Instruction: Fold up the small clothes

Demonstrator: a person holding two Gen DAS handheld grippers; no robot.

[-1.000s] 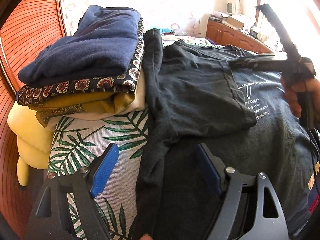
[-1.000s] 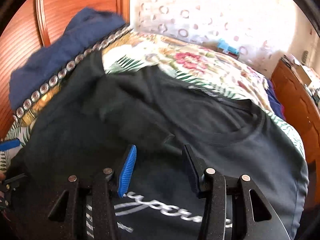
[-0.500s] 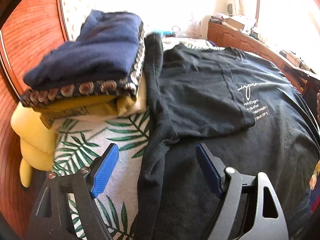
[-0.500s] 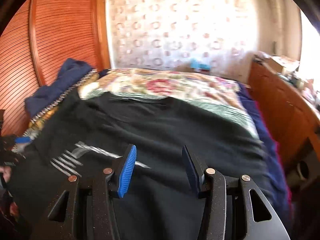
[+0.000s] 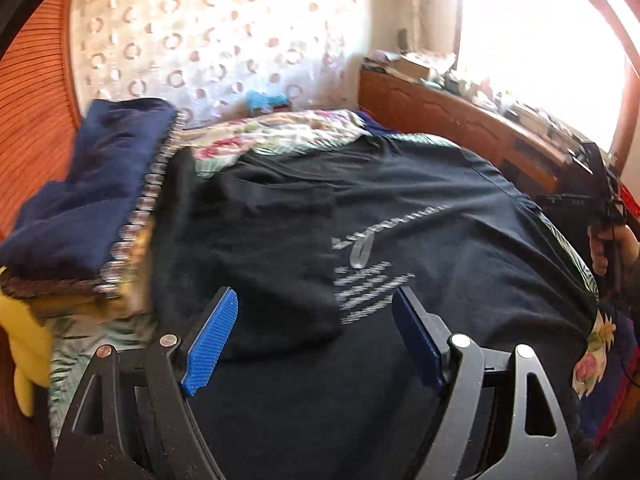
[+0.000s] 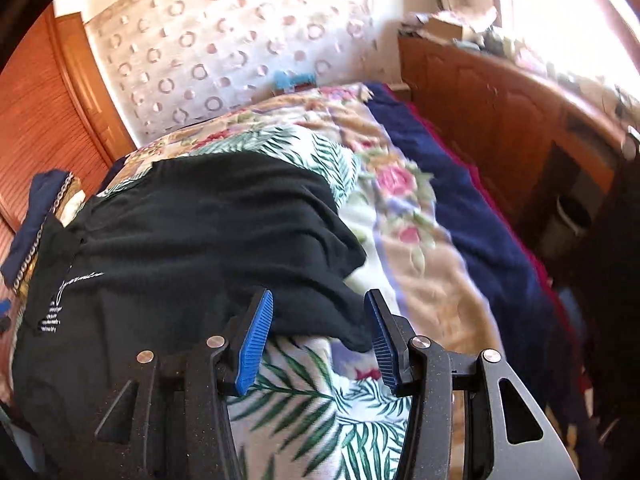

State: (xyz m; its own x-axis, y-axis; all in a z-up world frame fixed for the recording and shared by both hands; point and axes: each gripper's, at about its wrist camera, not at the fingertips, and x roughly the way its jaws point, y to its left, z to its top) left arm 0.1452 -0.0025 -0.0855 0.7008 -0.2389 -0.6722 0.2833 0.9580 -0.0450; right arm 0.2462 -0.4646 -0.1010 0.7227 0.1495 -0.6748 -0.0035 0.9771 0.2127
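A soft black shirt [image 5: 400,216] (white print) lies spread on the leaf-patterned bedspread [image 6: 320,412]. Left tongs [image 5: 316,336] and right tongs [image 6: 318,336] both gape wide, empty, ribbed blue pads [image 6: 256,344].

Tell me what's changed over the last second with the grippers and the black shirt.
The right gripper swung from the printed chest to the black T-shirt's right sleeve edge. The left gripper shifted right. Both stayed open; the shirt's left sleeve stayed folded in.
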